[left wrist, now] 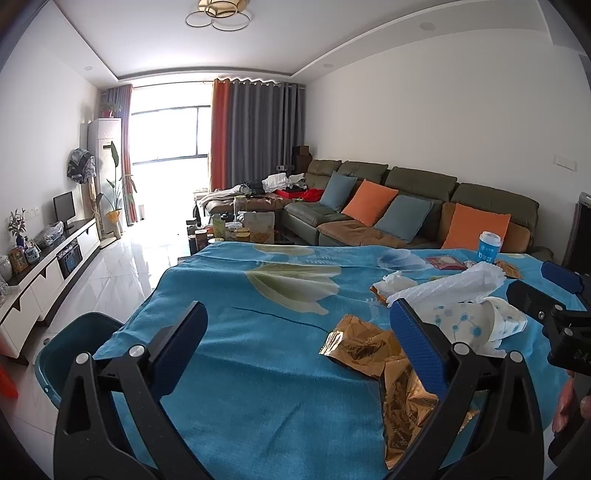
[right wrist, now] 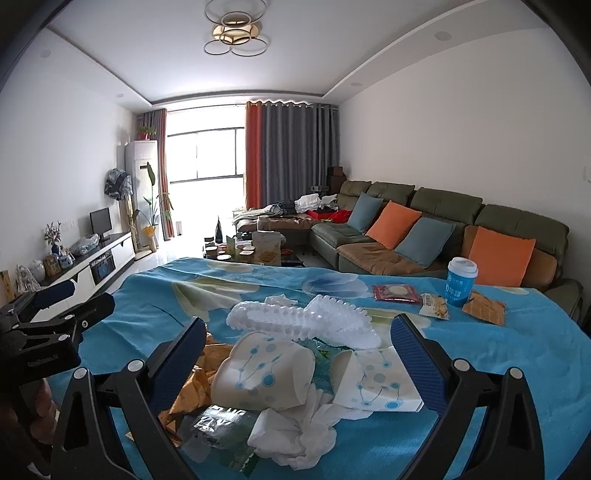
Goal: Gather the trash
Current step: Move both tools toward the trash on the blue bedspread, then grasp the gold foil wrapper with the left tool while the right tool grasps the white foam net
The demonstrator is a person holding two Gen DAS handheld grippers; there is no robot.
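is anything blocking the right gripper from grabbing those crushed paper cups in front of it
Nothing visible does. The right gripper is open, and both crushed paper cups lie between its fingers on the blue blanket, over crumpled tissue.

Both views are lit chiefly by daylight from the large window [left wrist: 168,134], which is blown out to white. Glare is thrown across the glossy floor tiles [left wrist: 122,266]. The ceiling lamp [right wrist: 234,31] is seen overhead. Straight lines are bent strongly toward the edges, and the corners are cut off by a dark vignette. Soft shadows are cast under the litter on the blue cloth [right wrist: 517,332].
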